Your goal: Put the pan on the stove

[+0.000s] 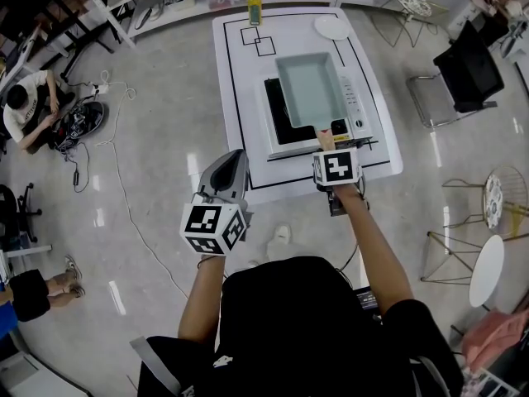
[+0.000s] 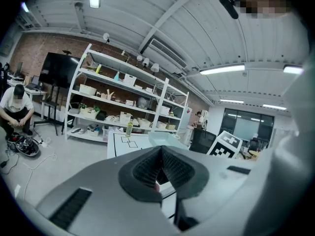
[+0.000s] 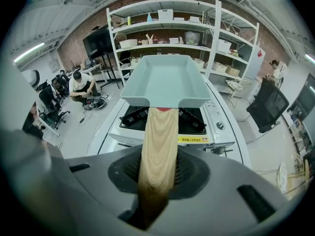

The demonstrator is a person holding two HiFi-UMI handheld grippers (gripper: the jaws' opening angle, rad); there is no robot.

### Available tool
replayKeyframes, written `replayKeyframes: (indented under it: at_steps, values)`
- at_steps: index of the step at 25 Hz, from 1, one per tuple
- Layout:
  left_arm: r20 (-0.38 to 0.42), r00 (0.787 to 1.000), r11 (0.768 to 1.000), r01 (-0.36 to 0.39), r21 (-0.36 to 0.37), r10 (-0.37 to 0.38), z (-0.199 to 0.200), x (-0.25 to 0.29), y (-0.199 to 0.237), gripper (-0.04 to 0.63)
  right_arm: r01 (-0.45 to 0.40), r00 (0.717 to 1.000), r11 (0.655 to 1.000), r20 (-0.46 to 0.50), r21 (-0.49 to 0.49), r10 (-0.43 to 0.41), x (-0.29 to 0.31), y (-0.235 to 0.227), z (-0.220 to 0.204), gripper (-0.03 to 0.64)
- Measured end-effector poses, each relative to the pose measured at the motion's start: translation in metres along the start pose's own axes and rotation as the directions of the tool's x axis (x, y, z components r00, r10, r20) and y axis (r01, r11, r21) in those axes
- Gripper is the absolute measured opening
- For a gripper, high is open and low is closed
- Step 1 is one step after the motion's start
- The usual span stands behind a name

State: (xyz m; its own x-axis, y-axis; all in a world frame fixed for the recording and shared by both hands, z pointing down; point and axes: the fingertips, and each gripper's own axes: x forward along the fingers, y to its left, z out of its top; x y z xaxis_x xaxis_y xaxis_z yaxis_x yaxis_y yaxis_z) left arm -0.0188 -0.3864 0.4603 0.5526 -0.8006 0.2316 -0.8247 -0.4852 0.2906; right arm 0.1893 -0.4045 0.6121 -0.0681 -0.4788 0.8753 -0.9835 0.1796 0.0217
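Presently noting the right gripper (image 3: 157,173) clenched on the wooden handle (image 3: 158,141) of the pan (image 3: 165,80), jaws parted only by the handle's width, pads pressed to both its sides. Same grasp seen in the head view at centre frame: right gripper (image 1: 327,143), pan (image 1: 310,89). Placing the pan over the stove (image 1: 355,106), above the right part of the black burner (image 1: 281,126), handle pointing toward the bottom of the frame; cannot tell whether resting on the grate or held just above it. Finding the left gripper (image 2: 160,168) closed, pads met in a narrow V, nothing between them; in the head view, left gripper (image 1: 225,176) lower left of centre, off the near edge of the table (image 1: 240,81), well apart from the pan. Counting: two grippers, one pan, one stove, one white plate (image 1: 331,27) at the table's upper right corner, one bottle (image 1: 254,9) at its upper edge, two outlined squares (image 1: 258,40) printed just below the bottle. Right arm stretched up the frame, nearly straight; left arm bent, forearm raised, gripper aimed up-frame. Also one person (image 1: 25,110) seated on the floor at upper left.
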Motion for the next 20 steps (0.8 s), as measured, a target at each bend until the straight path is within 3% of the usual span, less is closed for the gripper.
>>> replayKeyframes:
  at_steps: [7,11,16,20]
  values:
    - [-0.002,1.0,1.0,-0.008,-0.001,0.008,-0.001,0.0,0.003,0.011,-0.007,0.999,1.0,-0.031,0.004,0.007,0.007,0.0,-0.004,0.075]
    - [-0.005,1.0,1.0,-0.009,-0.003,0.009,-0.003,0.0,0.004,0.011,-0.088,0.996,0.996,-0.021,0.032,0.089,0.013,0.017,-0.002,0.075]
    - [-0.006,1.0,1.0,-0.012,-0.005,0.012,-0.002,-0.001,0.005,0.011,-0.098,0.995,0.995,-0.023,0.033,0.099,0.016,0.02,-0.001,0.075]
    - [-0.005,1.0,1.0,-0.016,-0.007,0.016,-0.002,-0.003,0.006,0.011,-0.02,0.998,1.0,-0.063,0.015,0.021,0.015,0.004,-0.007,0.077]
